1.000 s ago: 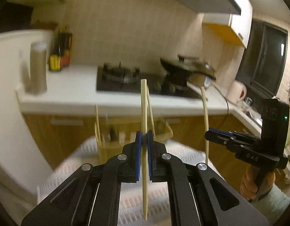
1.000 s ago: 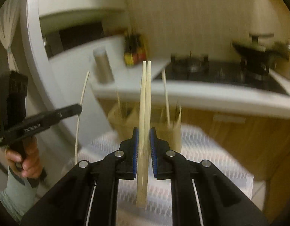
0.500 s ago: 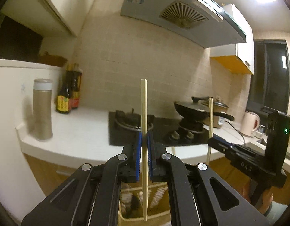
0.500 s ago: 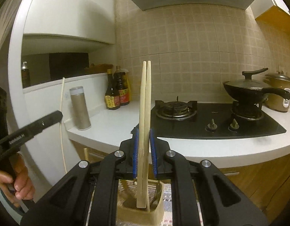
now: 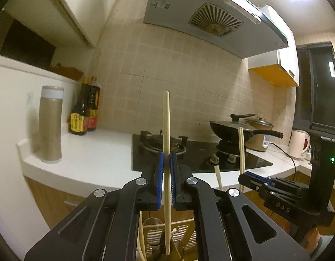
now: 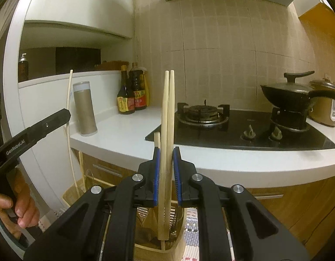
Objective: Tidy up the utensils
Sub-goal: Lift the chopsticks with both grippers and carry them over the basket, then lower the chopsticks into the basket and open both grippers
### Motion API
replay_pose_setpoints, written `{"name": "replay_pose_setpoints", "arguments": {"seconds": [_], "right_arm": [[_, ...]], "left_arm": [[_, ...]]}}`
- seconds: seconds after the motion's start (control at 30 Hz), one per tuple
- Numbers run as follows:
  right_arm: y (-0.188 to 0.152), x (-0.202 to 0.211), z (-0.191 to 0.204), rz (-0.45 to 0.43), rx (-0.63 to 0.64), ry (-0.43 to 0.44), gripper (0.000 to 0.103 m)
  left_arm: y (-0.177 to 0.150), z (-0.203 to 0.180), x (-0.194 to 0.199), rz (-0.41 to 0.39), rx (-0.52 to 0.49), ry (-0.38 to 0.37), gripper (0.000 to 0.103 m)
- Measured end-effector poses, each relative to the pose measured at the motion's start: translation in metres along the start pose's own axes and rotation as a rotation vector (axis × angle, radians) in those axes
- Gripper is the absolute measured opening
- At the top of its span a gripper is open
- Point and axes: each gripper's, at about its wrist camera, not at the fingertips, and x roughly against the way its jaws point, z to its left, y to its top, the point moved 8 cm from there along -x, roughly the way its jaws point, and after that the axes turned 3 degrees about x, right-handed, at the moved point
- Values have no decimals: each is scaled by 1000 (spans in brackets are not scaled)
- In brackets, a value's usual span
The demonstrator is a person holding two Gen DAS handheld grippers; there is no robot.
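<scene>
Left tongs (image 5: 166,169) grip one upright chopstick (image 5: 166,130); right tongs (image 6: 166,169) clamp a chopstick pair (image 6: 168,108) — both above the holder (image 6: 145,245), the surface (image 6: 124,134) beyond.

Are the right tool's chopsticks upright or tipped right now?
Upright. The chopstick pair stands near vertical between the right tool's blue pads, lower ends hanging over the wooden holder.
</scene>
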Motion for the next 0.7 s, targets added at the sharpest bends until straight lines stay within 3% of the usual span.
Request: {"name": "replay_pose_setpoints", "arguments": {"seconds": [0.47, 0.53, 0.6, 0.7], "right_arm": [[-27, 3, -4, 46, -62, 27, 12], [-29, 6, -6, 56, -65, 38, 18], [-31, 9, -7, 62, -70, 45, 26], [-33, 12, -8, 72, -82, 60, 27]], "left_arm": [[-32, 14, -4, 49, 34, -25, 6], [-35, 15, -2, 63, 39, -30, 21], [-36, 17, 0, 66, 45, -32, 25], [-37, 20, 3, 74, 58, -34, 28]]}}
